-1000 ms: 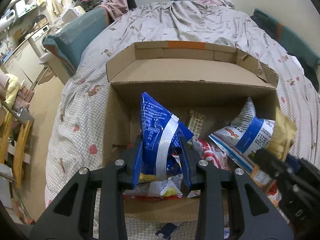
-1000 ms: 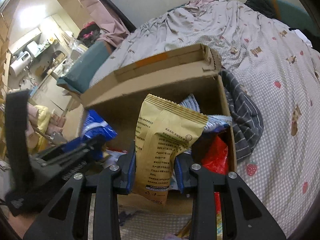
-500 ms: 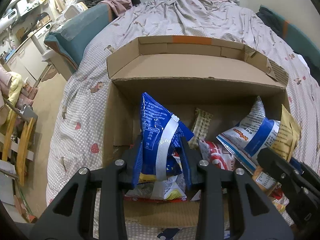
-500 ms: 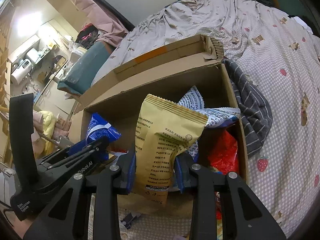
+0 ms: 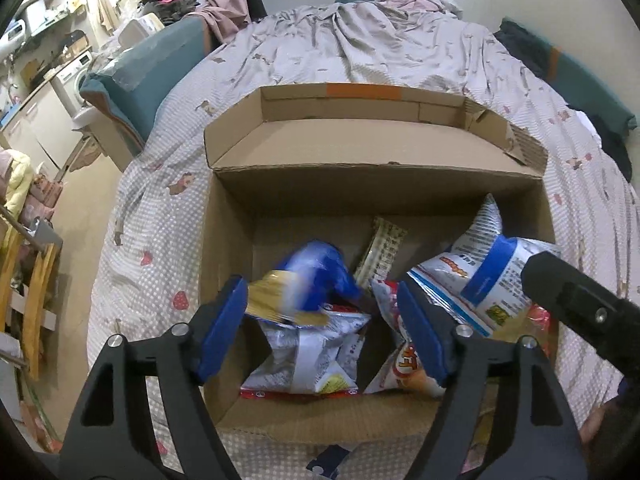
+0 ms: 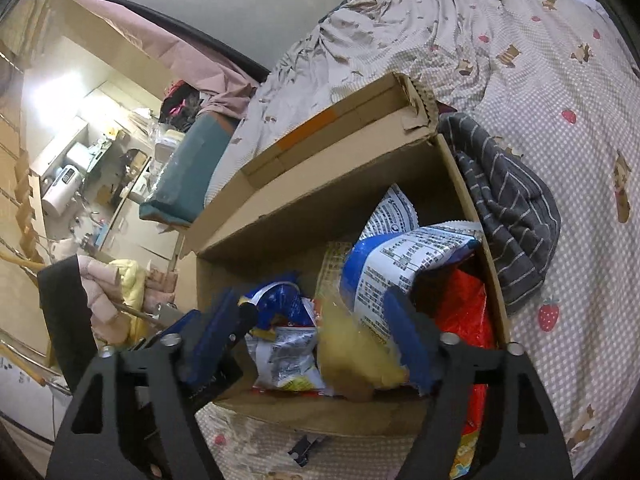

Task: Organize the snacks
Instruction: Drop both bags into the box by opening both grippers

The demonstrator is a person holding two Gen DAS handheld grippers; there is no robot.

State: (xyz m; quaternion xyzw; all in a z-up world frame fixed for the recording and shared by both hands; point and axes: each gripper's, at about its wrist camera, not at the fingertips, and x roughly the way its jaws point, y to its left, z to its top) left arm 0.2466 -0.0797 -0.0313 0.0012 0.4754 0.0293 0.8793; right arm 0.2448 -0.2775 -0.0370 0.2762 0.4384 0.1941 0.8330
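Observation:
An open cardboard box [image 5: 228, 248] on the bed holds several snack bags. My left gripper [image 5: 320, 328] is open above the box's near side. A blue snack bag [image 5: 320, 272] lies blurred between its fingers, loose among the other bags. My right gripper [image 6: 316, 340] is open too. A tan snack bag [image 6: 352, 356] is blurred between its fingers, dropping at the box's near edge. A white and blue bag [image 5: 480, 272] leans at the box's right; it also shows in the right wrist view [image 6: 400, 256].
The box's back flap [image 5: 372, 144] stands open. A grey striped cloth [image 6: 508, 208] lies against the box's right wall. The patterned bedsheet [image 5: 160, 216] surrounds the box. A teal cushion [image 5: 148, 76] and room furniture sit to the left.
Both grippers have opened. The blue bag has dropped from the left gripper into the box. The tan bag has dropped from the right gripper.

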